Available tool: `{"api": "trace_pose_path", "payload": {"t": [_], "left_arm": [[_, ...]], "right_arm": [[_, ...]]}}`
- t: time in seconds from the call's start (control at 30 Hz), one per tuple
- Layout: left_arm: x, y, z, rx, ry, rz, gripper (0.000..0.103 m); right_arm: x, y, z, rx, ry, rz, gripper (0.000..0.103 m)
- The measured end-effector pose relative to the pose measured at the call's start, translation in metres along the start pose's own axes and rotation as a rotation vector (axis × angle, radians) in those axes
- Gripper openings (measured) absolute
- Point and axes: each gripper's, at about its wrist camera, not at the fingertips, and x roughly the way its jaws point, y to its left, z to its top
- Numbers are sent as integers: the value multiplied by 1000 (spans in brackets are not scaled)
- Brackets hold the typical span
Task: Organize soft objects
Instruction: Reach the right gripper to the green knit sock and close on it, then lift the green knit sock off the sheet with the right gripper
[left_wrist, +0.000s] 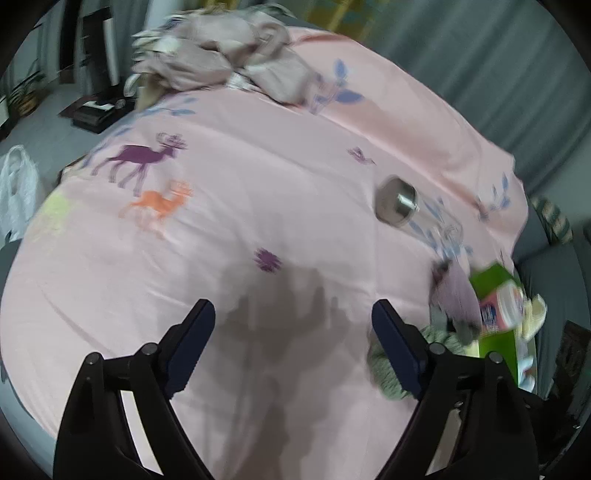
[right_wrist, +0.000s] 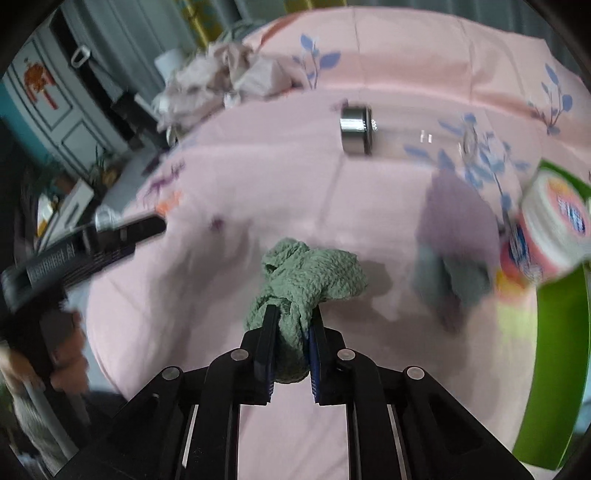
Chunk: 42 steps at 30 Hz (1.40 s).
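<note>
1. Right gripper (right_wrist: 291, 321): jaws clamped on the green cloth (right_wrist: 310, 277). The cloth is bunched, one end pinched between the pads and the bulk spilling forward past the tips, lifted clear of the pink sheet (right_wrist: 258, 177).
2. Left gripper (left_wrist: 291, 332): jaws wide, nothing between them, only bare sheet beneath. In the right wrist view it shows to the left of the green cloth (right_wrist: 129, 230), well apart from it.
3. Green cloth, second sighting: in the left wrist view a patch of it (left_wrist: 384, 373) shows just behind the right-hand finger, so it lies to the right of the left gripper.
4. Grey-purple cloth (right_wrist: 454, 240): a second soft item, lying on the sheet to the right of the green cloth and slightly beyond it, apart from it. Blurred; its fold cannot be told.
5. Green bin (right_wrist: 554, 332): right of the green cloth, past the grey-purple cloth, with a pink-white tub (right_wrist: 554, 218) at its rim.
6. Bottle (right_wrist: 388, 133): lying on its side beyond the green cloth, metal cap leftward, long axis across the view.
7. Judgement: the bin looks the likely destination; if so, the move turns on carrying the green cloth rightward, over the grey-purple cloth. The right hand is nearer both.
</note>
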Motion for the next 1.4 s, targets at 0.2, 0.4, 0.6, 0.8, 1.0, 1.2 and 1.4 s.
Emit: {"api": "trace_pose_path", "payload": {"t": [0.2, 0.4, 0.6, 0.8, 1.0, 1.2, 1.4], "left_arm": [[19, -30, -20, 87, 88, -42, 73], [35, -56, -38, 150, 180, -140, 56], [54, -76, -61, 169, 283, -232, 36], [67, -80, -68, 168, 304, -222, 24], [69, -80, -70, 161, 307, -242, 17], [64, -84, -70, 185, 269, -252, 8], [31, -115, -64, 307, 135, -256, 7]], "right_arm": [[-1, -36, -4, 123, 45, -45, 55], [-38, -59, 0, 245, -107, 81, 66], [-14, -62, -3, 297, -59, 128, 67], [19, -58, -8, 298, 13, 123, 61], [39, -63, -7, 332, 39, 223, 41], [43, -59, -8, 331, 50, 299, 33], [-3, -55, -3, 289, -88, 301, 33]]}}
